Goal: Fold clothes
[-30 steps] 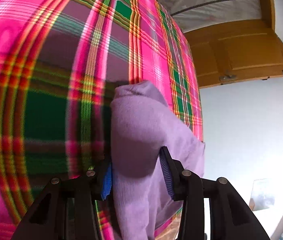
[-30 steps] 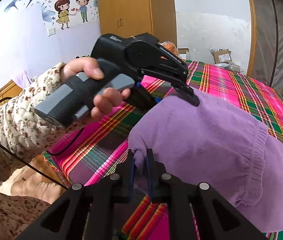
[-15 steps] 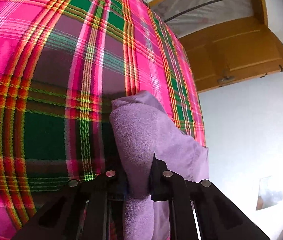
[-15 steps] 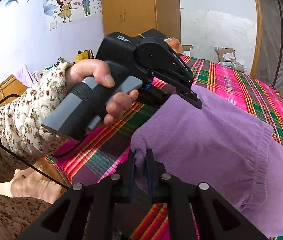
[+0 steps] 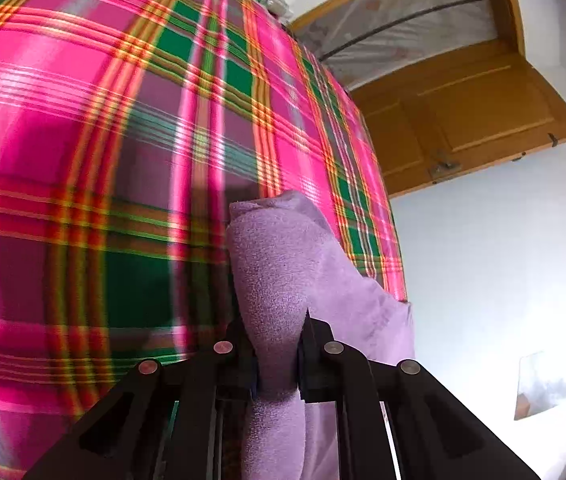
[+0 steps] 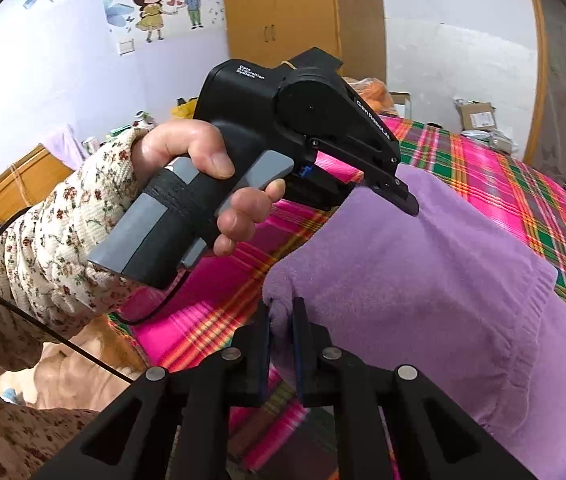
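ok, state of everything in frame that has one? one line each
left gripper: shut, fingers pinching a fold of the purple sweater
right gripper: shut on a corner of the sweater
purple sweater: partly folded on the bed, two corners lifted
plaid bedsheet: spread flat under the sweater
wardrobe doors: closed
wooden door: looks swung open

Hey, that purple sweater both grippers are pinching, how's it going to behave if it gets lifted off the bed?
The purple sweater will probably go floppy: it already bunches where the right gripper and left gripper pinch it. It looks fuzzy, so it likely won't slip from the pads. The unpinched part would probably sag and drag across the plaid bedspread.
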`<act>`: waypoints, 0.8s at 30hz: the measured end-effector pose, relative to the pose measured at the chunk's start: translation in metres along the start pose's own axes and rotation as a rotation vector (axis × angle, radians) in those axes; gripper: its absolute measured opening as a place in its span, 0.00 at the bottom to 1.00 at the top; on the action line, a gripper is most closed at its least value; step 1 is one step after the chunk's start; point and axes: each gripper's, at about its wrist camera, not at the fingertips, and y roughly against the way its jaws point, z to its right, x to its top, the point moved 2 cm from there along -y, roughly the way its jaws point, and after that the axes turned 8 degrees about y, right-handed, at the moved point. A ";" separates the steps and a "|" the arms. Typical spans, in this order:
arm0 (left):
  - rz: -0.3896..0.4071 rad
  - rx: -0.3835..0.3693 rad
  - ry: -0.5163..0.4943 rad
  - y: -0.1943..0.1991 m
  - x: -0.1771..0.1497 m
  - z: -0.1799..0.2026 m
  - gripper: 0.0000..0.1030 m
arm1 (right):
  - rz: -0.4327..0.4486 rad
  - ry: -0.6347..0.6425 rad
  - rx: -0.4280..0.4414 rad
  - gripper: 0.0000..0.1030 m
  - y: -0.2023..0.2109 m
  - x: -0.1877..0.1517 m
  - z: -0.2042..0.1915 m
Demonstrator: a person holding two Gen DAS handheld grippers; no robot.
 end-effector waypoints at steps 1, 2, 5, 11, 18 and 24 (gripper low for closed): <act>0.002 0.002 0.002 0.004 0.001 -0.003 0.13 | -0.002 0.005 0.012 0.10 -0.002 0.002 -0.003; 0.005 0.004 0.005 0.008 0.002 -0.007 0.13 | -0.002 0.010 0.023 0.10 -0.004 0.004 -0.005; 0.016 0.012 0.021 0.021 0.005 -0.019 0.13 | -0.005 0.019 0.062 0.09 -0.012 0.009 -0.012; 0.047 0.040 0.035 0.050 0.009 -0.041 0.13 | -0.017 0.068 0.126 0.09 -0.028 0.024 -0.034; 0.082 0.061 0.086 0.083 0.018 -0.073 0.13 | -0.030 0.111 0.206 0.09 -0.047 0.041 -0.065; 0.110 0.075 0.132 0.107 0.018 -0.097 0.13 | -0.031 0.130 0.256 0.09 -0.060 0.052 -0.084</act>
